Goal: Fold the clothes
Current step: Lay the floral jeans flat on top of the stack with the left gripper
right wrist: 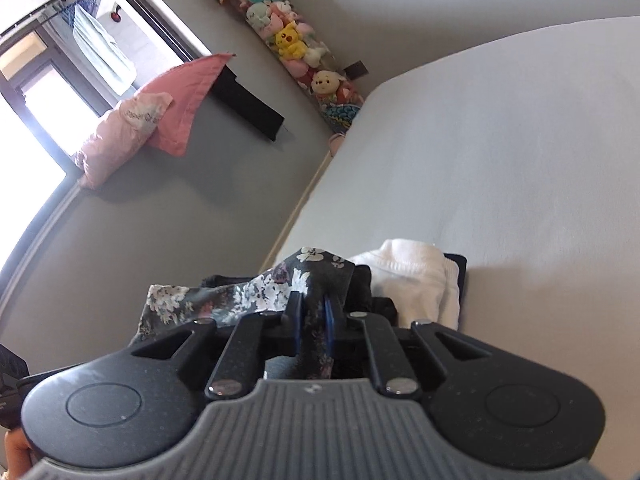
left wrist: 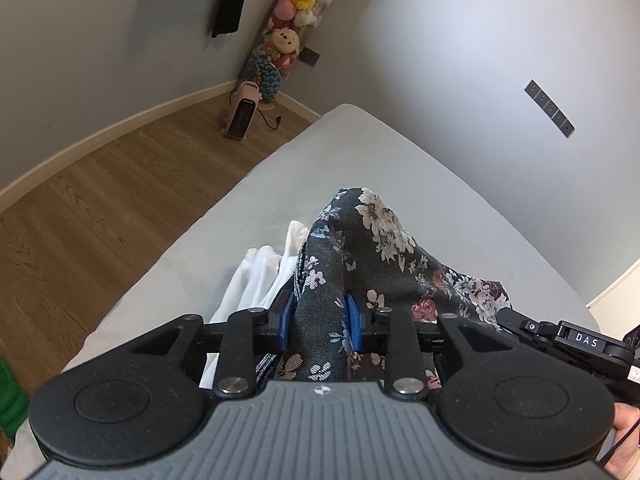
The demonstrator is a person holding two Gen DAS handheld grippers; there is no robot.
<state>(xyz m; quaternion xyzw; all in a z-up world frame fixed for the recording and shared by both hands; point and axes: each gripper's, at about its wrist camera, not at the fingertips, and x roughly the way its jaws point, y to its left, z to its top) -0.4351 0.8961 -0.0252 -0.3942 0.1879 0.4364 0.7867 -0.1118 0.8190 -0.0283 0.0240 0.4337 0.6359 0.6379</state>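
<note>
Wide bed [left wrist: 400, 168] with pale grey sheet, filling most of both views, next to wooden floor [left wrist: 100, 208] and grey walls. On the bed, dark floral garment [left wrist: 372, 248], lifted into a peak above the sheet and stretched between both tools. Beside it, touching, white folded clothes [right wrist: 416, 276] lying on something dark; in the left wrist view seen as white fabric [left wrist: 260, 276] just left of the floral cloth. Left tool [left wrist: 320, 320] pinching a thick bunch of the floral garment between blue pads, jaws kept a little apart by the cloth. Right tool [right wrist: 312, 320] pressed nearly together on a thin fold of the same garment. In the room corner, tall column of plush toys [left wrist: 304, 4]; below it, small pink heater [left wrist: 244, 110] on the floor.
</note>
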